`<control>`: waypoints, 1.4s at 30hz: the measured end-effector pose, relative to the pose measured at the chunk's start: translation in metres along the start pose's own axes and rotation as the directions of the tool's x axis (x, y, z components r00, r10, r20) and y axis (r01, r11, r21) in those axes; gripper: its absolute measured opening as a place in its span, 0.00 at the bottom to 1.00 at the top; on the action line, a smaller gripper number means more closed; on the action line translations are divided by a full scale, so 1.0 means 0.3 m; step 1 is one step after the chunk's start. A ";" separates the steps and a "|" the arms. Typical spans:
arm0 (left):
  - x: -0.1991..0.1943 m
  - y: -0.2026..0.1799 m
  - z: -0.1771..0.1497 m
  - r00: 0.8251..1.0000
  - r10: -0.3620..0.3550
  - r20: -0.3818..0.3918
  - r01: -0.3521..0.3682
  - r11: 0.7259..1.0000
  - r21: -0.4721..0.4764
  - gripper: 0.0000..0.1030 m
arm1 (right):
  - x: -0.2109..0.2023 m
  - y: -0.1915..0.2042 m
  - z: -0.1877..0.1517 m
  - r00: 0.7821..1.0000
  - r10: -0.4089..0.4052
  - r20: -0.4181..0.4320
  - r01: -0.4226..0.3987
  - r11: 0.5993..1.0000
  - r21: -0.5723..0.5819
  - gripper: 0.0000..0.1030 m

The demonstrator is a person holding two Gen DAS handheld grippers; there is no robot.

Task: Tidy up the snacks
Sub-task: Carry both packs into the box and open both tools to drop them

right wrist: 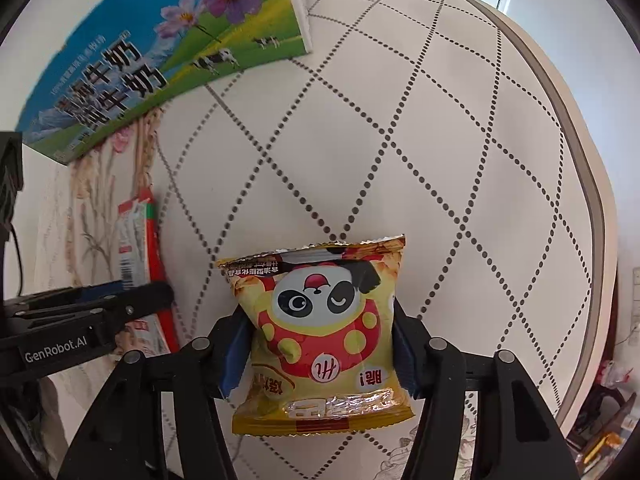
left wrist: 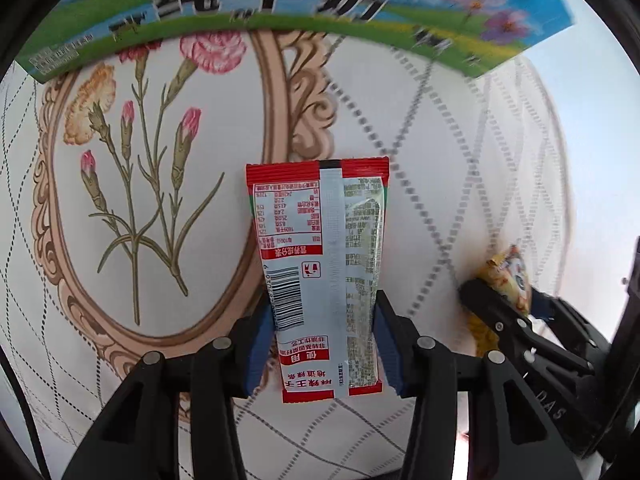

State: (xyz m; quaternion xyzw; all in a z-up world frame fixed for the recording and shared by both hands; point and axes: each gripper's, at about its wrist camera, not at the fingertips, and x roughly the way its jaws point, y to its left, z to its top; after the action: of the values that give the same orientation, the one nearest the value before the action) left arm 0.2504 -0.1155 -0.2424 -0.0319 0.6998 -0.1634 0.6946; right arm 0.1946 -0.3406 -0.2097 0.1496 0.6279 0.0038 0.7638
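Left tongs (left wrist: pixel 324 344) were clamped on the lower half of a red-and-silver foil snack packet (left wrist: pixel 318 248), blue pads (left wrist: pixel 258 344) squeezing both side edges, back label and barcode facing the camera. Right tongs (right wrist: pixel 320 344) had a puffy yellow snack bag with a cartoon panda (right wrist: pixel 320 320) pinched between their pads the same way. Both packets hung just over the round worktop with a white quilted cloth (right wrist: pixel 400 140), flower print on the left side. A blue-and-green milk carton box with cows and purple flowers (right wrist: pixel 160 52) sat at the far edge, past both snacks.
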 end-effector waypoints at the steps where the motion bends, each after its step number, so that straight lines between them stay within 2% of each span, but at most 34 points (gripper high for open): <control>1: -0.023 -0.004 -0.004 1.000 -0.009 0.009 0.009 1.000 0.004 0.43 | -0.028 -0.007 0.008 1.000 0.030 0.010 -0.030 0.999 0.017 0.57; 7: -0.290 -0.043 0.001 0.988 -0.101 0.120 0.096 0.994 0.047 0.43 | -0.256 0.019 0.079 0.983 0.124 0.133 -0.128 0.992 0.021 0.57; 9: -0.411 -0.058 0.034 0.976 -0.129 0.178 0.119 0.991 0.069 0.43 | -0.350 0.047 0.124 0.970 0.152 0.188 -0.154 0.988 -0.003 0.57; 12: -0.547 -0.069 0.109 0.960 -0.178 0.218 0.162 0.983 0.086 0.43 | -0.478 0.080 0.212 0.945 0.203 0.258 -0.198 0.979 -0.044 0.57; 14: -0.615 -0.071 0.176 0.952 -0.177 0.251 0.160 0.983 0.087 0.43 | -0.533 0.109 0.288 0.932 0.219 0.289 -0.206 0.976 -0.077 0.57; 17: -0.678 -0.080 0.296 0.949 -0.115 0.294 0.091 0.991 0.096 0.43 | -0.558 0.178 0.424 0.925 0.211 0.316 -0.182 0.976 -0.120 0.57; 22: -0.681 0.000 0.518 0.953 0.008 0.304 -0.033 0.997 0.076 0.43 | -0.480 0.321 0.684 0.938 0.170 0.302 -0.121 0.977 -0.173 0.57; 26: -0.614 0.074 0.702 0.964 0.098 0.249 -0.115 0.992 0.052 0.43 | -0.357 0.400 0.836 0.957 0.130 0.260 -0.079 0.977 -0.197 0.57; 32: -0.488 0.166 0.884 0.975 0.146 0.168 -0.150 0.989 0.011 0.43 | -0.157 0.471 0.992 0.981 0.073 0.179 -0.033 0.975 -0.218 0.57; 37: -0.424 0.209 0.953 0.977 0.169 0.129 -0.167 0.986 -0.029 0.47 | -0.051 0.489 1.056 0.991 0.043 0.126 -0.014 0.975 -0.220 0.57; 39: -0.395 0.219 0.961 0.980 0.175 0.094 -0.171 0.984 -0.041 0.53 | -0.007 0.480 1.072 0.998 0.023 0.066 -0.009 0.980 -0.198 0.61; 40: -0.385 0.224 0.966 0.980 0.176 0.089 -0.173 0.984 -0.045 0.57 | 0.004 0.472 1.074 0.998 0.015 0.058 -0.004 0.983 -0.186 0.73; 41: -0.376 0.227 0.969 0.981 0.177 0.080 -0.174 0.984 -0.048 0.68 | 0.018 0.464 1.078 0.999 -0.002 0.052 0.011 0.983 -0.183 0.91; 42: -0.367 0.230 0.971 0.982 0.174 0.074 -0.170 0.984 -0.049 0.81 | 0.027 0.459 1.079 0.999 -0.013 0.049 0.022 0.983 -0.180 0.95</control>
State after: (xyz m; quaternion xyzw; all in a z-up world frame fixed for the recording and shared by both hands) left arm 0.5529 -0.0740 -0.1500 0.0077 0.6756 -0.0867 0.7321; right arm 0.5322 -0.2801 -0.1312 0.0742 0.6077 0.0505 0.7891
